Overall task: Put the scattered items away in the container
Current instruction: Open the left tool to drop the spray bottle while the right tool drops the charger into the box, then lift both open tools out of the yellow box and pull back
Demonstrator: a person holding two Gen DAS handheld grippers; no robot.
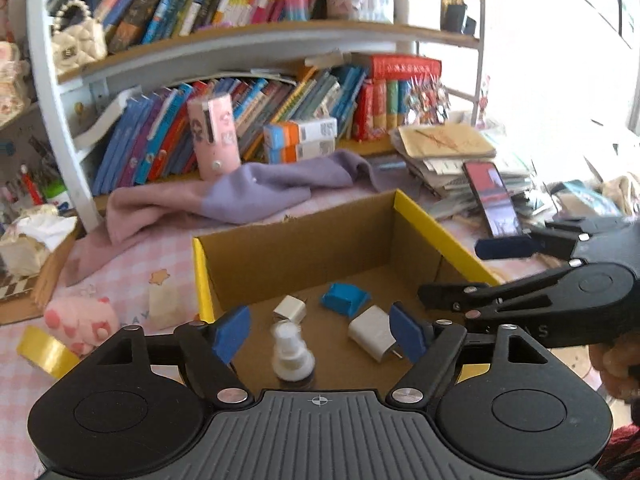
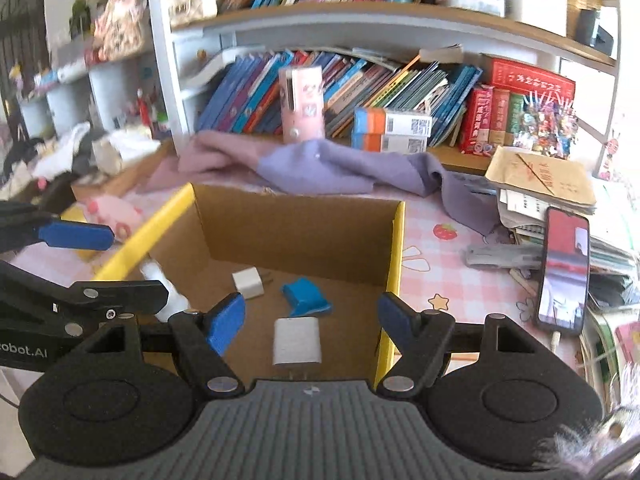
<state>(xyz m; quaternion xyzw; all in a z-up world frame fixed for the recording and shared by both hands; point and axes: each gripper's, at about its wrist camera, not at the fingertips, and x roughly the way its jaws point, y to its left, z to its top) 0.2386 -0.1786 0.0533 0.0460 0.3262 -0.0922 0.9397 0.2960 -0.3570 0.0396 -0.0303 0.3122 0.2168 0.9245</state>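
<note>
An open cardboard box (image 1: 304, 240) with yellow rims stands on the pink checked table; it also shows in the right wrist view (image 2: 296, 224). Inside lie a small white charger (image 1: 290, 309), a larger white charger (image 1: 370, 332), a blue packet (image 1: 345, 298) and a white spray bottle (image 1: 292, 354). In the right wrist view the same items show: small charger (image 2: 248, 282), blue packet (image 2: 306, 297), larger charger (image 2: 297, 341), bottle (image 2: 166, 292). My left gripper (image 1: 318, 334) is open above the bottle. My right gripper (image 2: 312, 320) is open above the larger charger.
A purple and pink cloth (image 1: 248, 196) lies behind the box. A pink plush toy (image 1: 80, 322) sits left of the box. A phone (image 2: 564, 272) leans on a paper stack at the right. A bookshelf (image 1: 256, 116) stands behind. A tissue box (image 1: 36, 248) stands at far left.
</note>
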